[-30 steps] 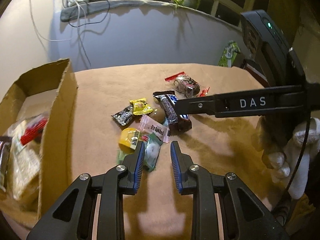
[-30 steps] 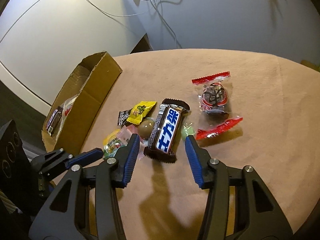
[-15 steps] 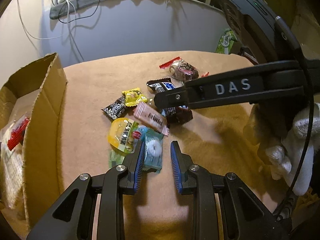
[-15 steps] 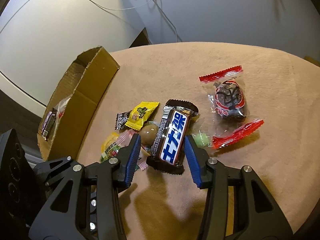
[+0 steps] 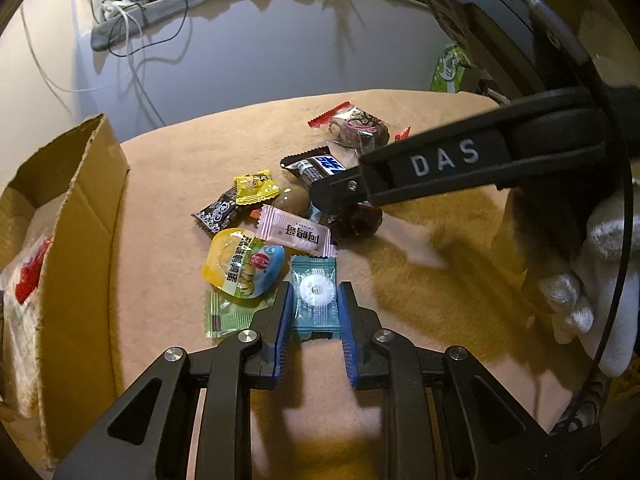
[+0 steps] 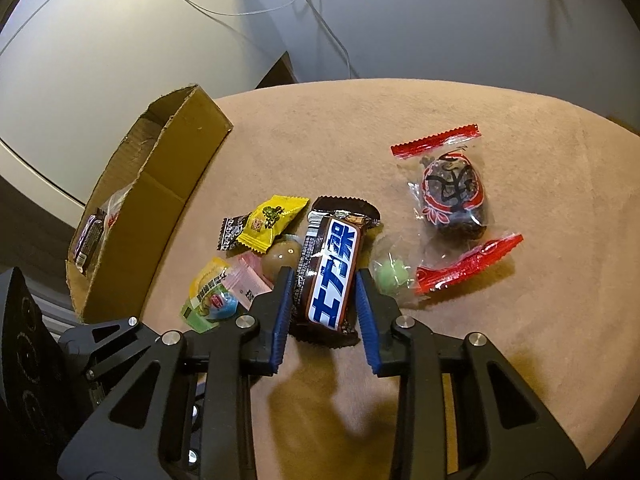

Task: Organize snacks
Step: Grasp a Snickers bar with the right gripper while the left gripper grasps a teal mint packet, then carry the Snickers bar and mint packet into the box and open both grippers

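Partly hidden behind the right gripper (image 5: 344, 196), chocolate bar (image 6: 330, 276) between its spread fingers – left gripper (image 5: 314, 310) spread around teal mint packet (image 5: 314, 294), cardboard box (image 6: 160, 208) holding wrapped snacks (image 6: 90, 236), hard to identify.

left gripper (image 5: 313, 307): low, pointing forward, blue pads parted — a narrow gap
right gripper (image 6: 323, 295): also low, jaws spread a bit wider
right gripper from the left view (image 5: 320, 196): reaches in sideways — white-gloved hand (image 5: 592, 276) holds it
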A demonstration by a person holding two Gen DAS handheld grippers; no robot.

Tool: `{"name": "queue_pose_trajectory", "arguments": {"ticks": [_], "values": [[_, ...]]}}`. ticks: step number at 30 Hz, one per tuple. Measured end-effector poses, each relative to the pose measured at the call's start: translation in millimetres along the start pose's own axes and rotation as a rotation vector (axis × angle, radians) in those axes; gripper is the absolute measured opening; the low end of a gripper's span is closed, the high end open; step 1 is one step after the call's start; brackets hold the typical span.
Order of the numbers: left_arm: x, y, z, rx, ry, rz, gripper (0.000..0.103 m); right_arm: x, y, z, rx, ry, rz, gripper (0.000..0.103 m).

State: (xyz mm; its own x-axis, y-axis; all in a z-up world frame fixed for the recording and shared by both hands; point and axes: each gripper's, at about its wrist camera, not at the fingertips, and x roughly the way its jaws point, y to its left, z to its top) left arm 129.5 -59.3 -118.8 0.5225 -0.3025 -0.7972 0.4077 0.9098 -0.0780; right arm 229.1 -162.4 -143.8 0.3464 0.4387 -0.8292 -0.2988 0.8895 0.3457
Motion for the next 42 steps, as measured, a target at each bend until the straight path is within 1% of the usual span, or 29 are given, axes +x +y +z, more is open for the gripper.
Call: {"name": "queue_pose_trajectory", "arguments": {"ticks": [9,17,22,30,42], "values": [[-12.5,2.5,-4.4,-0.064,-0.025,-0.040,0.020,-14.8,-0.3,-12.1,0.002,-0.023,0.002,0.031],[-30.3,6.1,-4.8,-0.094,-0.070,-0.048,0.020,-31.7,3.9,-21.5,0.003,-0.048,0.001,0.031],[-47.2,10.7,-6.5,-0.111,-0.107,-0.047,0.020,-47.1,12.2,-23.5,-0.003,-0.082,0.006,0.031],[-71.0,31.6,-4.8,-0.152,-0.168,-0.018,0.020,-64.6,36.8,-18.0,-0.040,-0.124,0.023,0.031],[-100.8,81.2,-5.2,-0.216,-0.239,0.068,0.020,-57.4,87.6,4.1,-0.116,-0.149,0.063,0.031]]}}
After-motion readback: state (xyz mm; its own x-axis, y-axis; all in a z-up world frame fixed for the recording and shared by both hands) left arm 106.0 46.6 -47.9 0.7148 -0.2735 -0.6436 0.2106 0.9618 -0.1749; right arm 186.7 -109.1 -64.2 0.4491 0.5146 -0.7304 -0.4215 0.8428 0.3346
